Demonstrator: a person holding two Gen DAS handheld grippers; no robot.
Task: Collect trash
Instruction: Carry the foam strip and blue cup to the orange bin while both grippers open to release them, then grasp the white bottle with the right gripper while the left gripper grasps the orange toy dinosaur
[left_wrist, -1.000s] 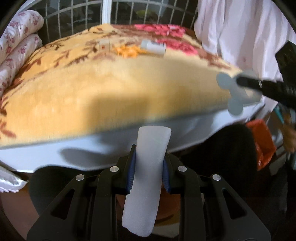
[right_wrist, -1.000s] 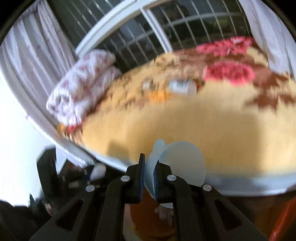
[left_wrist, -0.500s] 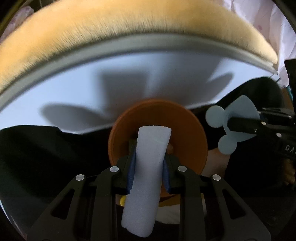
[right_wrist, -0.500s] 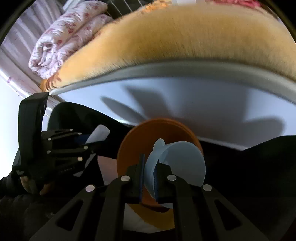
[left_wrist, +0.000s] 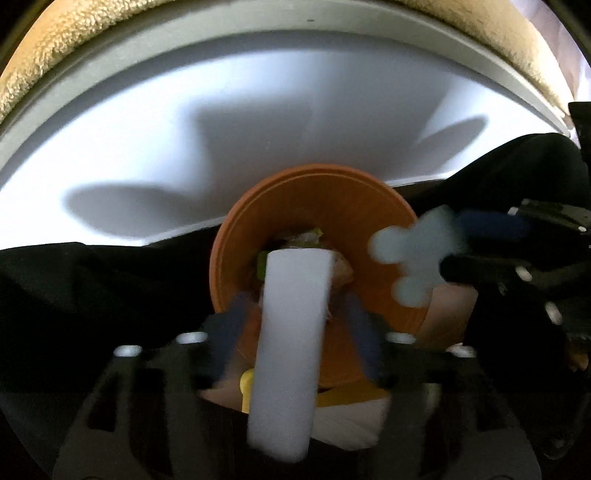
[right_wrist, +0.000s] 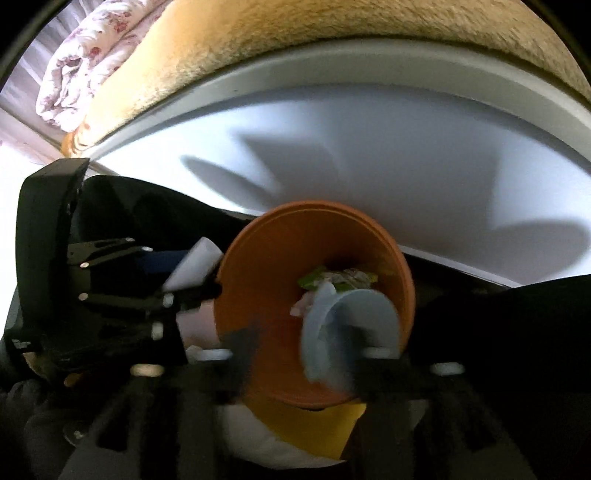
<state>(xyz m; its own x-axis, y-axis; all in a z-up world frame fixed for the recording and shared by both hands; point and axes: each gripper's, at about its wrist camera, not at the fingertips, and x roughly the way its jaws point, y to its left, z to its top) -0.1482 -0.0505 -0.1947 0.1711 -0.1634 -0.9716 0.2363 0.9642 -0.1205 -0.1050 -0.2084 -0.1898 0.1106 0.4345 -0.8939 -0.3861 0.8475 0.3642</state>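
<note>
Both grippers over the orange bin (left_wrist: 314, 236), jaws just opened to drop trash in: left gripper (left_wrist: 295, 328) frees white foam strip (left_wrist: 288, 354), right gripper (right_wrist: 306, 350) frees bluish plastic lid (right_wrist: 351, 332).

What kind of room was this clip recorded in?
Most likely a bedroom. A bed with a fuzzy yellow blanket over a white sheet fills the view, a folded floral quilt lies at its far end, and an orange bin with rubbish stands beside it.
</note>
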